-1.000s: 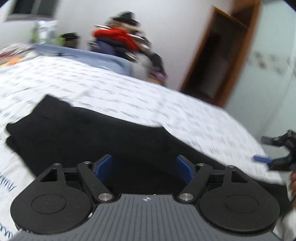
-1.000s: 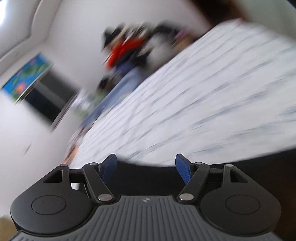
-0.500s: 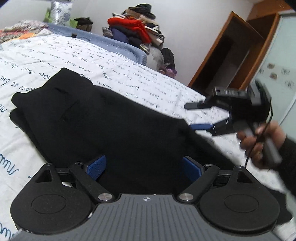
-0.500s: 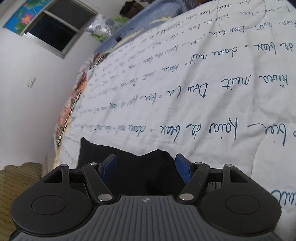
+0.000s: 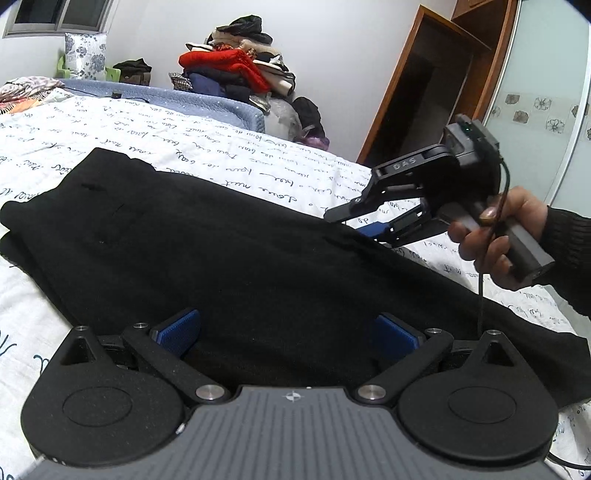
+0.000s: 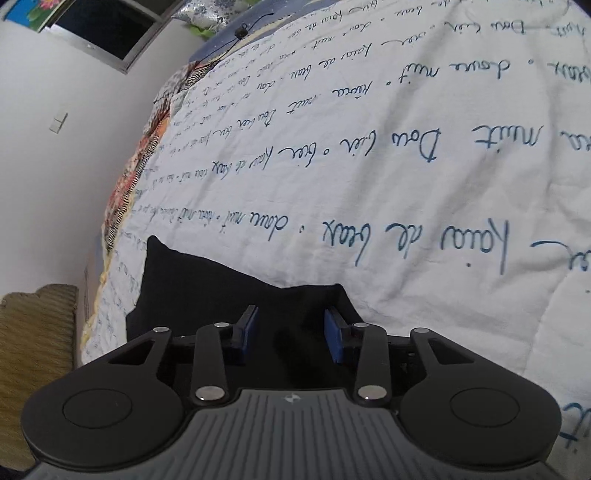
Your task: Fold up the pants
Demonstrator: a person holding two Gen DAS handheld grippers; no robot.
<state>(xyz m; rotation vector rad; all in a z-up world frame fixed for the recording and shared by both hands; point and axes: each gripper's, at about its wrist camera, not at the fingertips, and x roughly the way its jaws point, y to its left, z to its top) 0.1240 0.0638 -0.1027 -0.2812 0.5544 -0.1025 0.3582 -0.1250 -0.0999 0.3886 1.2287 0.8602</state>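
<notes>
Black pants [image 5: 229, 251] lie flat across a white bedspread [image 5: 184, 140] printed with blue handwriting. My left gripper [image 5: 286, 332] is open, its blue pads wide apart just above the pants' near edge. My right gripper [image 6: 290, 332] is partly open, its blue pads astride the pants' far edge [image 6: 229, 295], where the cloth rises between them. In the left wrist view the right gripper [image 5: 364, 223] shows held in a hand at the pants' far edge.
A heap of clothes [image 5: 236, 70] sits beyond the bed by the wall. A wooden door frame [image 5: 417, 81] stands at right. The bed's left edge drops to a woven mat [image 6: 33, 350]. A window [image 6: 107, 33] is on the far wall.
My right gripper has come down to the pants' far edge and its pads have narrowed around the cloth. My left gripper has steadied over the near edge, its pads still wide.
</notes>
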